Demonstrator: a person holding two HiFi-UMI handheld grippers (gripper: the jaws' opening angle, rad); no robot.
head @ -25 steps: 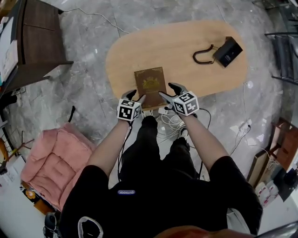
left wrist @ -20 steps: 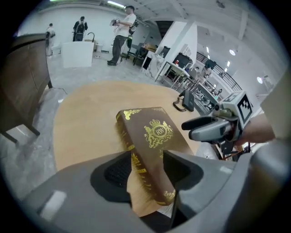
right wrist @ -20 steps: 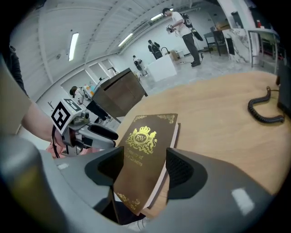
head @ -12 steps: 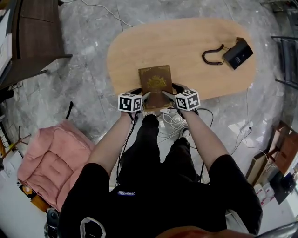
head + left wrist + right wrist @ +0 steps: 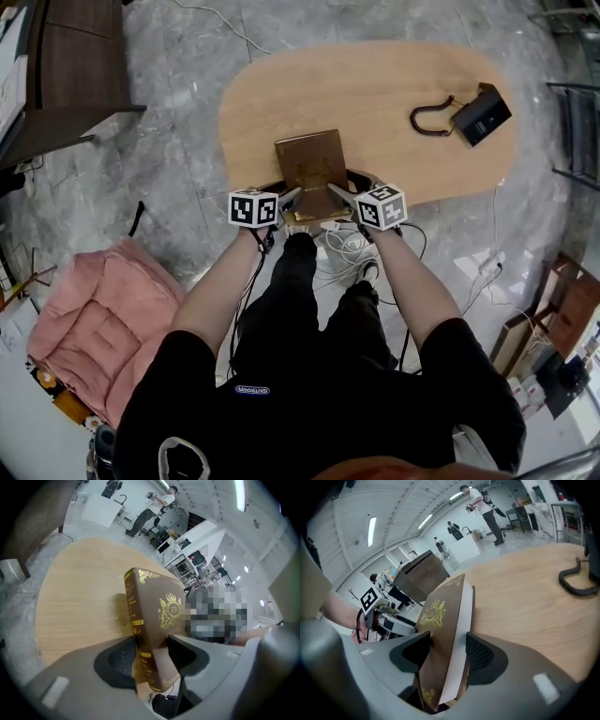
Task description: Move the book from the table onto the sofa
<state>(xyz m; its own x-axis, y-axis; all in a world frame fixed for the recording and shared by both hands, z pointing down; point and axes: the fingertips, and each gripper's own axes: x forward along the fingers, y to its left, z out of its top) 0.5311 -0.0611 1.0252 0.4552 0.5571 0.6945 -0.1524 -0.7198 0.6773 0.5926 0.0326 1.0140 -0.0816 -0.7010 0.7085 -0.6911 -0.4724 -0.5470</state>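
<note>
A brown book [image 5: 312, 164] with a gold crest lies on the oval wooden table [image 5: 375, 84], its near end sticking out over the table's edge. My left gripper [image 5: 281, 192] holds the near left corner, with the spine [image 5: 136, 634] between its jaws and both pads on the book. My right gripper [image 5: 349, 185] holds the near right corner. Its jaws have just been closing and now sit against the cover [image 5: 440, 620] and the page side. A pink cushioned sofa seat [image 5: 103, 319] sits on the floor at the lower left.
A black adapter [image 5: 480, 112] with a curled dark cable [image 5: 429, 120] lies at the table's far right. A dark wooden cabinet [image 5: 75, 66] stands at the upper left. White cables [image 5: 347, 248] lie on the floor under the near table edge.
Both grippers have sunk and closed in round the book's near end. The left gripper has rolled, so a different face of its marker cube shows.
</note>
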